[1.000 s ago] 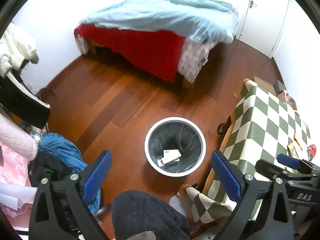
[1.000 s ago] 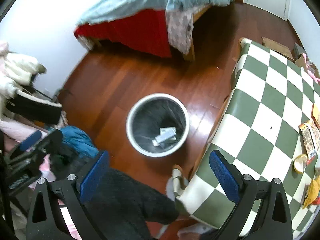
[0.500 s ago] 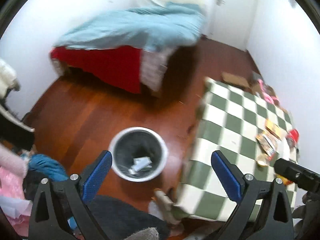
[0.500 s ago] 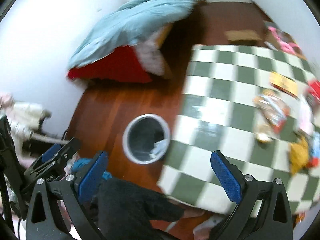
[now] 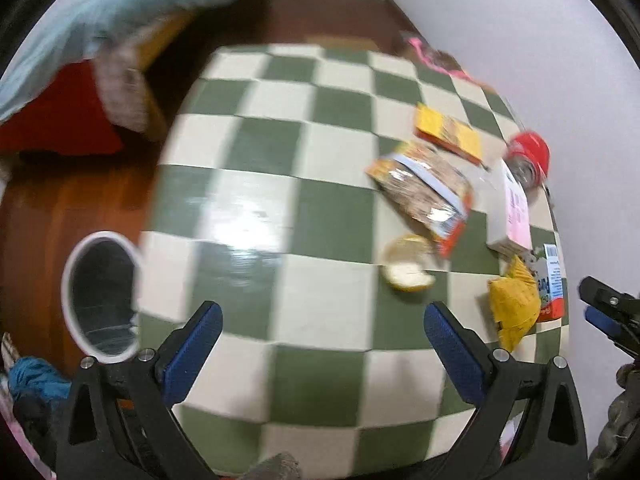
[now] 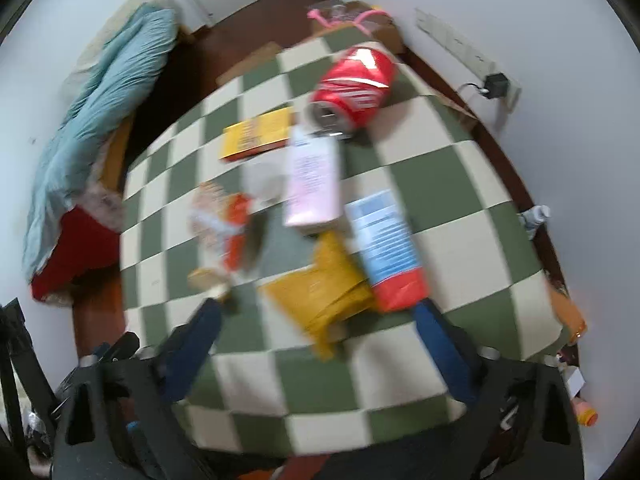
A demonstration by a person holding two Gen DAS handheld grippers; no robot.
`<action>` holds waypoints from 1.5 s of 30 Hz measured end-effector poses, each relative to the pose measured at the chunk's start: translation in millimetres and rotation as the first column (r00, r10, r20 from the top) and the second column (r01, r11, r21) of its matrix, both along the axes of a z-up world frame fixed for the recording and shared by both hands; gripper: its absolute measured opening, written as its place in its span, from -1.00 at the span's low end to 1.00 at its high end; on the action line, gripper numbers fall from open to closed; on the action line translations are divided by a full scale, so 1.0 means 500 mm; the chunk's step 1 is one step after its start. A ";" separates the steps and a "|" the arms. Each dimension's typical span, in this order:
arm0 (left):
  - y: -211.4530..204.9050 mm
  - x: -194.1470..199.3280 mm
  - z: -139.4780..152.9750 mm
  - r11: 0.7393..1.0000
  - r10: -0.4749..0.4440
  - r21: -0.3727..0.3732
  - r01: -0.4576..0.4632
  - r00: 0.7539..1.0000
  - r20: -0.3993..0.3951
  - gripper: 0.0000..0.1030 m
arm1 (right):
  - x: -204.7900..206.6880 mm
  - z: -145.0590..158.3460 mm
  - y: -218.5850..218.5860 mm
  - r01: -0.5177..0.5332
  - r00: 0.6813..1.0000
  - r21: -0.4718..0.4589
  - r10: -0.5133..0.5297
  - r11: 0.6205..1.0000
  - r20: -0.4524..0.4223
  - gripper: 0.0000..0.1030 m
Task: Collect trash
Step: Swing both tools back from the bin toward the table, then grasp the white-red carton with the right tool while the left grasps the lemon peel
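Note:
Trash lies on the green-and-white checkered table point(image 5: 248, 184): a snack wrapper point(image 5: 424, 188), a yellow flat box point(image 5: 448, 134), a red can point(image 6: 352, 90), a pink-and-white box point(image 6: 312, 178), a crumpled yellow bag point(image 6: 324, 290), a blue-and-red carton point(image 6: 386, 248) and a bread-like piece point(image 5: 406, 268). The white trash bin point(image 5: 68, 280) with a black liner stands on the floor left of the table. My left gripper point(image 5: 322, 332) is open and empty over the table's near part. My right gripper point(image 6: 316, 336) is open and empty just before the yellow bag.
A bed point(image 6: 100, 112) with a light blue cover and red skirt stands beyond the table. The white wall point(image 6: 540, 40) with a power strip point(image 6: 460, 46) runs along the table's right side. Clothes point(image 5: 32, 376) lie on the wooden floor near the bin.
Both grippers swung right, from above the trash bin on the floor to over the checkered table with the trash. Both stay open and empty.

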State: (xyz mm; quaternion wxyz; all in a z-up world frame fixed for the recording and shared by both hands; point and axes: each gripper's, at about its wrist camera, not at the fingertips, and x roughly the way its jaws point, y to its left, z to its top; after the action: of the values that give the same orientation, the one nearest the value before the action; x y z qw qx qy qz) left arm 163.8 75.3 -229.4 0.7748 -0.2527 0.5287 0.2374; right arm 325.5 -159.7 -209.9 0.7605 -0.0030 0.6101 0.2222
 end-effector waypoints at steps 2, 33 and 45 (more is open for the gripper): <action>-0.016 0.038 -0.021 1.000 -0.020 -0.016 0.020 1.000 -0.014 1.00 | 0.031 -0.027 -0.015 0.006 1.000 -0.022 -0.006 1.000 -0.008 0.48; -0.049 0.088 0.054 0.988 -0.091 0.131 0.080 0.993 0.079 -0.80 | 0.057 0.014 -0.025 -0.042 0.997 0.069 0.037 0.997 0.068 -0.21; 0.038 0.008 0.160 0.988 -0.018 0.151 -0.012 0.980 0.197 -0.91 | -0.024 0.133 0.088 -0.181 0.976 0.147 0.158 0.972 0.152 -0.23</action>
State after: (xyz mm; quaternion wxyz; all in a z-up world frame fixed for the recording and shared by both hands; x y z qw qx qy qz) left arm 167.6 94.2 -149.5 0.8407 -0.2145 0.4301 0.2494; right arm 313.6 -115.9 -143.4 0.7773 -0.0096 0.5330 0.3340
